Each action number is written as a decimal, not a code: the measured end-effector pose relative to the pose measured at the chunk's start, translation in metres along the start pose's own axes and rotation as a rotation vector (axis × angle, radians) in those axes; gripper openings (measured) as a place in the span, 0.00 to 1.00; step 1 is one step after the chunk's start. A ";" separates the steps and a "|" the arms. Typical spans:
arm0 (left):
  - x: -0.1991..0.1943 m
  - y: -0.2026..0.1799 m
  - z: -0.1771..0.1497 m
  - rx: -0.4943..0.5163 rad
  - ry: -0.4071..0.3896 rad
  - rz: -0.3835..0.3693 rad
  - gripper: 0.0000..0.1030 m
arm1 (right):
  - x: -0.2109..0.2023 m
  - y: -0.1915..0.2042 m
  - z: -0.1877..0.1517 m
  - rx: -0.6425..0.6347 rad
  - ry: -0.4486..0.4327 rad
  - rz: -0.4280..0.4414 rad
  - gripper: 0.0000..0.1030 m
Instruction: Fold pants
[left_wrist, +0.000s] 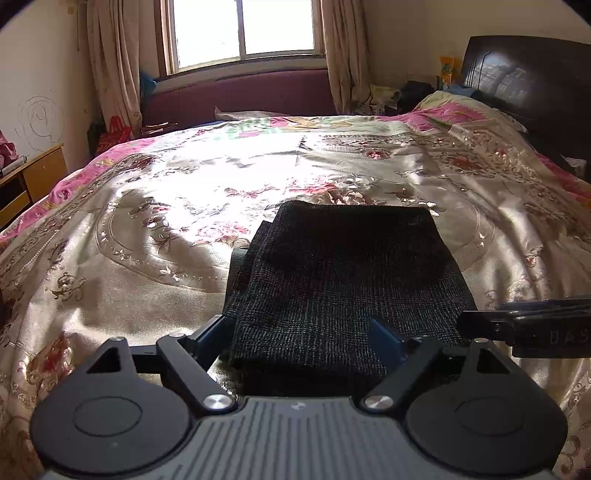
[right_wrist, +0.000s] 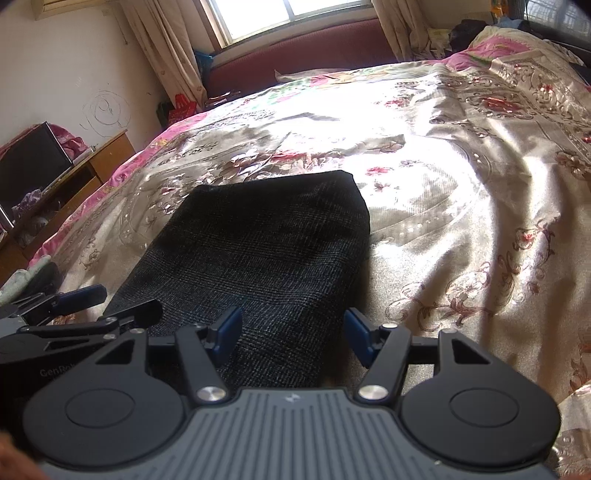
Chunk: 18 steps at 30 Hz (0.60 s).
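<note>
Dark checked pants (left_wrist: 340, 277) lie folded into a compact rectangle on the flowered satin bedspread (left_wrist: 147, 221). My left gripper (left_wrist: 297, 332) stands wide open at the near edge of the pants, with the cloth lying between its blue pads and not pressed. The right gripper (left_wrist: 517, 328) shows at the right edge of this view. In the right wrist view the pants (right_wrist: 266, 251) stretch away from my right gripper (right_wrist: 293, 330), which is open. Its left pad sits over the cloth and its right pad over the bedspread (right_wrist: 461, 203). The left gripper (right_wrist: 74, 306) is beside it at the left.
A wooden desk (left_wrist: 33, 177) with a dark screen (right_wrist: 33, 162) stands left of the bed. A maroon bench (left_wrist: 240, 92) runs under the window at the far side. A dark headboard (left_wrist: 528, 74) rises at the right. Clutter lies near the pillows.
</note>
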<state>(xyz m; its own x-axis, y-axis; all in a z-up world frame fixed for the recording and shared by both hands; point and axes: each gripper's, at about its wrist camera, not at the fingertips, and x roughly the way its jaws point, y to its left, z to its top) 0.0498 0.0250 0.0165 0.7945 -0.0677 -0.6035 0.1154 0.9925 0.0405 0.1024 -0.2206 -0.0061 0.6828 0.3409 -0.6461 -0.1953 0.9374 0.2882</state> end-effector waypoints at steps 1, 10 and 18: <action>-0.002 0.001 -0.001 -0.014 -0.001 -0.003 0.96 | -0.002 0.000 -0.002 -0.002 0.003 -0.003 0.61; -0.014 -0.009 -0.012 0.014 0.006 0.035 1.00 | -0.016 0.005 -0.012 -0.003 0.008 -0.005 0.61; -0.024 -0.013 -0.014 0.018 0.007 0.033 1.00 | -0.021 0.010 -0.019 -0.016 0.015 0.006 0.61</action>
<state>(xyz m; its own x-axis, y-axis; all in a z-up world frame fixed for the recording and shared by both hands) 0.0209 0.0154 0.0186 0.7935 -0.0342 -0.6076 0.1001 0.9922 0.0749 0.0727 -0.2177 -0.0027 0.6708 0.3478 -0.6550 -0.2107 0.9362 0.2814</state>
